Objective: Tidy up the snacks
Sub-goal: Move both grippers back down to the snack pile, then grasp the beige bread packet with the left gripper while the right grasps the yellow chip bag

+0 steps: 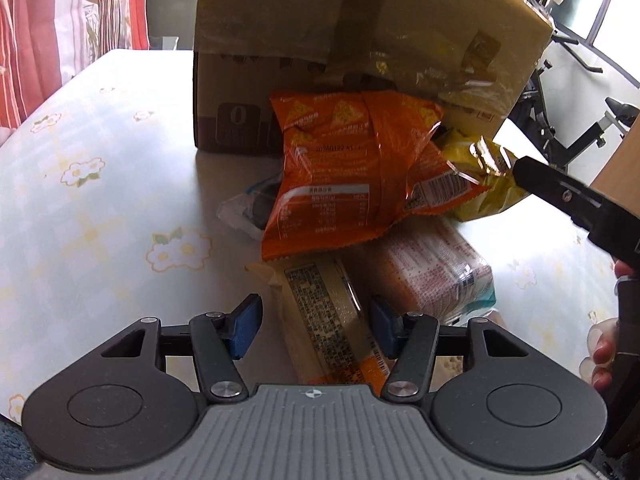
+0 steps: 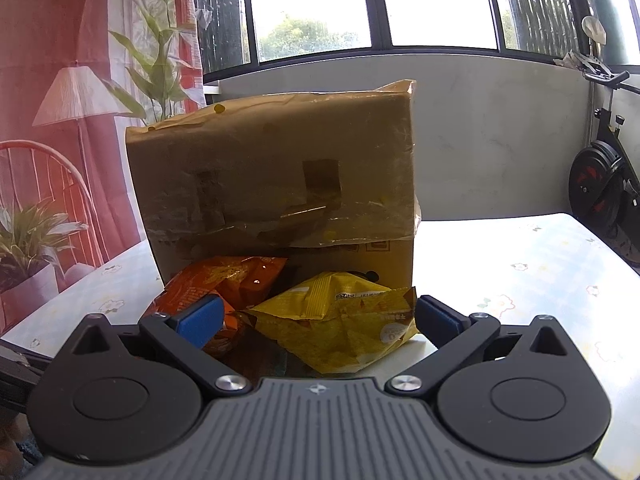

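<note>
A pile of snacks lies in front of a cardboard box point(image 1: 360, 20) on its side. An orange chip bag point(image 1: 352, 176) lies on top. Below it lie a beige packet point(image 1: 328, 320), a pink wrapped pack point(image 1: 432, 276) and a white-blue packet point(image 1: 240, 212). My left gripper point(image 1: 314, 326) is open, its blue pads either side of the beige packet. My right gripper point(image 2: 316, 320) is open around a yellow snack bag point(image 2: 340, 320), next to the orange bag point(image 2: 224, 280) and before the box point(image 2: 276, 168). In the left wrist view the right gripper's finger reaches the yellow bag point(image 1: 480, 184).
The table point(image 1: 100, 184) has a pale floral cloth point(image 2: 520, 272). An exercise bike point(image 2: 604, 184) stands right of the table. A red curtain point(image 1: 36, 32) and a chair point(image 2: 48, 184) are on the left. A window wall runs behind.
</note>
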